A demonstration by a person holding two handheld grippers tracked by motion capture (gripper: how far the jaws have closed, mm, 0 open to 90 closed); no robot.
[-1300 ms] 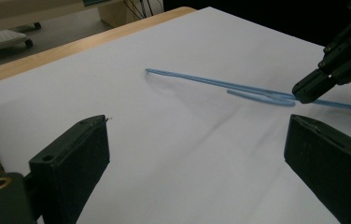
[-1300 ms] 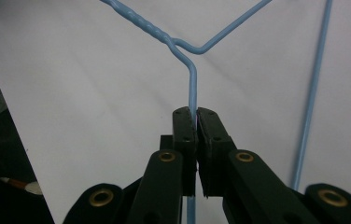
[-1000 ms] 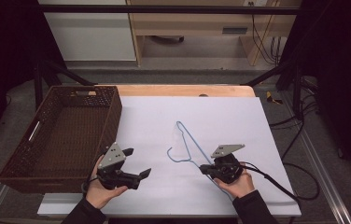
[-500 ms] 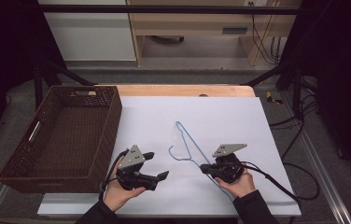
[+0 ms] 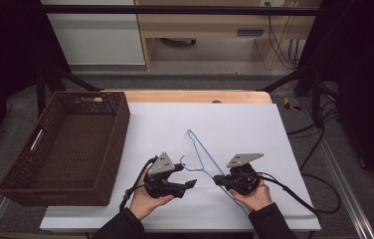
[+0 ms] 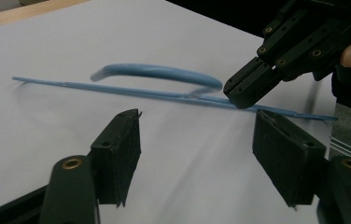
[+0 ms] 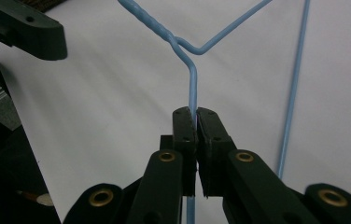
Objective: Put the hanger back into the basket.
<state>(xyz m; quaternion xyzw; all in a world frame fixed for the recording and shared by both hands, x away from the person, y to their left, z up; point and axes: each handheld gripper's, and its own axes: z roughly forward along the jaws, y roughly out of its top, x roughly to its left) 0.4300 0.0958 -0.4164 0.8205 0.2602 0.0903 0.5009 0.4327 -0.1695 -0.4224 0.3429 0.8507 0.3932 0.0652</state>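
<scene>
A thin blue wire hanger (image 5: 201, 152) lies on the white sheet (image 5: 254, 129), its hook (image 6: 157, 71) turned toward the table's near left. My right gripper (image 7: 193, 119) is shut on the hanger's wire just below the twisted neck (image 7: 176, 43); in the high view this gripper (image 5: 217, 180) sits at the near right. My left gripper (image 5: 187, 176) is held just left of the hook, and its jaws stand wide open with nothing between them (image 6: 197, 154). The hook and the right gripper's shut tips (image 6: 242, 91) lie a short way ahead of it.
A dark brown wicker basket (image 5: 120, 119) stands on the left of the table, beside the white sheet. A strip of wooden tabletop (image 5: 195, 96) shows at the far edge. Cables (image 5: 294, 194) trail off to the right of the right hand.
My left gripper has moved right across the sheet from beside the basket to just left of the hanger's hook. The right gripper has stayed shut on the hanger.
</scene>
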